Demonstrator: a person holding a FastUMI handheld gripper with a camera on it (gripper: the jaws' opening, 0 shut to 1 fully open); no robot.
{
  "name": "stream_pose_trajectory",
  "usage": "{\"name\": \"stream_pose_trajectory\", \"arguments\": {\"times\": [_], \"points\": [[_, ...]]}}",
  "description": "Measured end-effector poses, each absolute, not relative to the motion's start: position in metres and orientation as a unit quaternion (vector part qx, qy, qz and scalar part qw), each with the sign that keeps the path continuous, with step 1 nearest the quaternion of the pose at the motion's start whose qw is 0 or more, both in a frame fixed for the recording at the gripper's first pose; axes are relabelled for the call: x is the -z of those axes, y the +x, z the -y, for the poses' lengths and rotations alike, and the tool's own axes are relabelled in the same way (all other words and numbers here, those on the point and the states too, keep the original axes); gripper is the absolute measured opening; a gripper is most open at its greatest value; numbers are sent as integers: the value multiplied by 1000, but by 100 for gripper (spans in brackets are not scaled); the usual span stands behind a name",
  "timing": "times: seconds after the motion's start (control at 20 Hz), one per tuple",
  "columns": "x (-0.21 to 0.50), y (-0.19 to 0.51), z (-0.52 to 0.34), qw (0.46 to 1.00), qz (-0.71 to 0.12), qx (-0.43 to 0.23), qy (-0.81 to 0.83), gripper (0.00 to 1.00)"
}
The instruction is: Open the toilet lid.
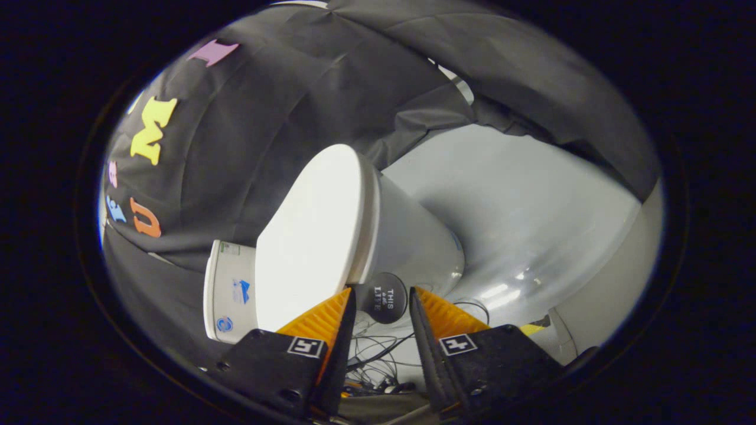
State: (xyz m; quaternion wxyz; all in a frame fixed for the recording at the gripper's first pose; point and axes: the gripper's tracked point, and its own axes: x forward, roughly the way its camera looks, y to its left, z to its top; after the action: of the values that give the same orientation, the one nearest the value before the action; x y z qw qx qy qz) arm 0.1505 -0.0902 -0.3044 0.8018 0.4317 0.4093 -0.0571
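Your tongs (383, 304) stand released at the bottom centre of the frame, gripping nothing, with a dark round disc (384, 298) in the gap. The closed toilet lid (313, 236) fills mid-frame, tilted, just ahead of the left-hand finger (322, 321). Cables (378, 360) lie on the pale floor (531, 218) between the fingers.

White toilet lid (313, 230), white tank (227, 292), glossy grey floor (531, 224).

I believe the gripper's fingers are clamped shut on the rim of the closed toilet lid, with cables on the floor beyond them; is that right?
Not quite. In the gripper view the gripper is open and holds nothing; the closed toilet lid lies beside one finger. The cables on the floor are as you say.
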Motion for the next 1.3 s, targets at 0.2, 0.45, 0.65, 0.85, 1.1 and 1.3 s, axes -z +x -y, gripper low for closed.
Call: {"name": "stream_pose_trajectory", "arguments": {"times": [0.2, 0.45, 0.65, 0.85, 1.1, 1.3], "points": [[304, 156, 91, 786, -392, 48, 476, 37], [306, 160, 91, 754, -375, 45, 537, 27], [303, 161, 88, 742, -361, 44, 563, 21], [294, 162, 85, 749, -362, 50, 553, 15], [285, 161, 83, 753, -361, 69, 545, 9], [262, 167, 79, 768, -356, 71, 528, 6]]}}
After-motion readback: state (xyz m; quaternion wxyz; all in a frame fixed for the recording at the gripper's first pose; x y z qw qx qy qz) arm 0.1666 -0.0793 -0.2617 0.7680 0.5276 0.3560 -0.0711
